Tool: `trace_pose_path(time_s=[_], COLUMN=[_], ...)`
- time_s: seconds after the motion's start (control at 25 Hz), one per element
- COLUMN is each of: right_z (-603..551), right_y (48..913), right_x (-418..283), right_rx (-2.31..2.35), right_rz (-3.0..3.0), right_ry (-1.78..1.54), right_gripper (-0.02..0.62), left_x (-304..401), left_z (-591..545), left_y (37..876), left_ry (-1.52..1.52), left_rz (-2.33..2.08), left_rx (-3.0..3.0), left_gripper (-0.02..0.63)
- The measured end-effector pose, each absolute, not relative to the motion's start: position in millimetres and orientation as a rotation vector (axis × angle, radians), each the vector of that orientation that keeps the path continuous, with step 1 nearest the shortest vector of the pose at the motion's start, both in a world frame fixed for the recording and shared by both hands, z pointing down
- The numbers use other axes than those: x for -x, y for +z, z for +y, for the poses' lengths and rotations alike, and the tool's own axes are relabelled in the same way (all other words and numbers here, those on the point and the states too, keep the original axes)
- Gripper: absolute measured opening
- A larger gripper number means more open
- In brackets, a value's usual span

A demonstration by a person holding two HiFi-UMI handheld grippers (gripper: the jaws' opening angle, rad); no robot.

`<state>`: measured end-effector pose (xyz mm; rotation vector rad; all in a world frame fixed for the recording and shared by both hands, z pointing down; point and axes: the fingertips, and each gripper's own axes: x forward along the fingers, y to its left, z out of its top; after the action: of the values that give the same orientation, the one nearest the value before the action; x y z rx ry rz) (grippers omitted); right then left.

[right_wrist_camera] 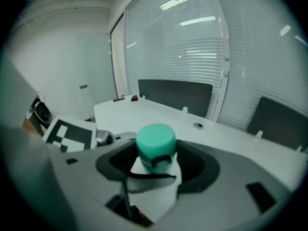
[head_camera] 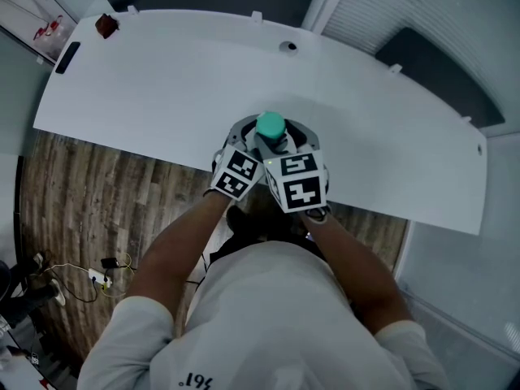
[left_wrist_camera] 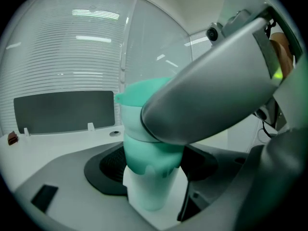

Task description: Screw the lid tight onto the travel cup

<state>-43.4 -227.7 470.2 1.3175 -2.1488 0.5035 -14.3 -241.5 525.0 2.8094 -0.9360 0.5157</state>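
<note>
The cup [left_wrist_camera: 150, 191] is sitting in the middle of the head view, just above the near edge of the white table [head_camera: 162, 88], with both grippers meeting on it from below in the frame. In the left gripper view, the left gripper [left_wrist_camera: 153, 174] is clamping the cup's white body, with its dark pads pressing in from either side in the lower middle of the frame. The grey bulk of the other gripper is crossing the upper right and covering part of the green lid [right_wrist_camera: 155, 141]. In the right gripper view, the right gripper [right_wrist_camera: 155, 162] is closing its jaws on the lid, which is filling the centre of the frame; a thin black strap is hanging just under it across the cup's neck. The lid is already sitting squarely on the cup, with no gap showing between green and white, so the placing looks done. The work appears to be in the tightening stage, one gripper bracing the body while the other is turning the top. How many turns are left cannot be read here. What seems to be remaining is the final snugging and then letting go.
</note>
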Motion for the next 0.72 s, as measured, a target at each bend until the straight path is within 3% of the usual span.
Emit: trace_pose_path(time_s=[0.72], right_z=[-230.8], right_y=[469.5], right_x=[46.1], right_rx=[-1.402], right_rz=[-2.124], right_ry=[0.513], right_gripper=[0.276], left_x=[18.7], left_z=[-241.2], left_y=[526.4], left_ry=[0.559], left_rz=[-0.872], left_rx=[-2.839], left_gripper=[0.328])
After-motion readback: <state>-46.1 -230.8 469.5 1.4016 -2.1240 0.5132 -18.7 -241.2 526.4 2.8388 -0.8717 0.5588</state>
